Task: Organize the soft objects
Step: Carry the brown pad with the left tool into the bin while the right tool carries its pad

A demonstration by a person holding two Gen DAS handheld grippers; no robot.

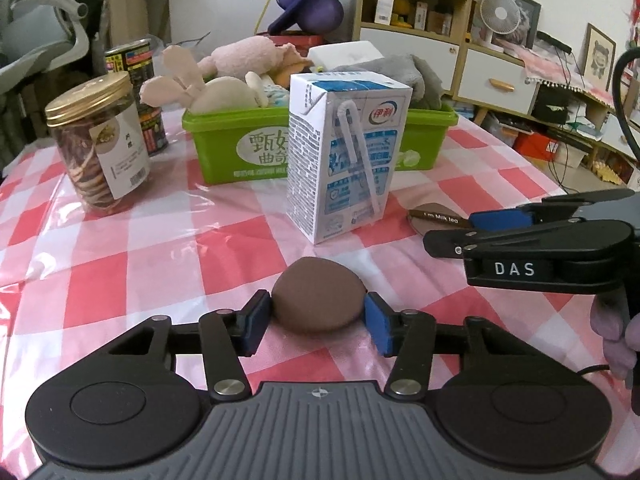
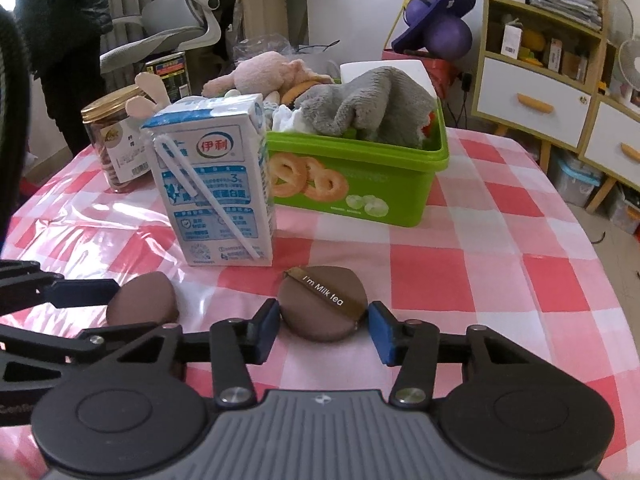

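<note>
A plain brown puff (image 1: 319, 299) lies on the checked tablecloth between the blue pads of my left gripper (image 1: 318, 322); both pads touch its sides. It also shows in the right wrist view (image 2: 143, 300). A second brown puff with an "I'm Milk tea" ribbon (image 2: 322, 308) lies between the pads of my right gripper (image 2: 324, 330); the left pad touches it, the right pad stands a little off. Its edge shows in the left wrist view (image 1: 436, 218) behind the right gripper (image 1: 448, 236). The green bin (image 2: 360, 184) behind holds plush toys (image 2: 368, 106).
A milk carton (image 1: 344, 152) with a straw stands just behind the puffs, in front of the green bin (image 1: 224, 148). A gold-lidded jar (image 1: 100, 144) and a dark can (image 1: 134, 60) stand at the left. Shelves and drawers lie beyond the table's right edge.
</note>
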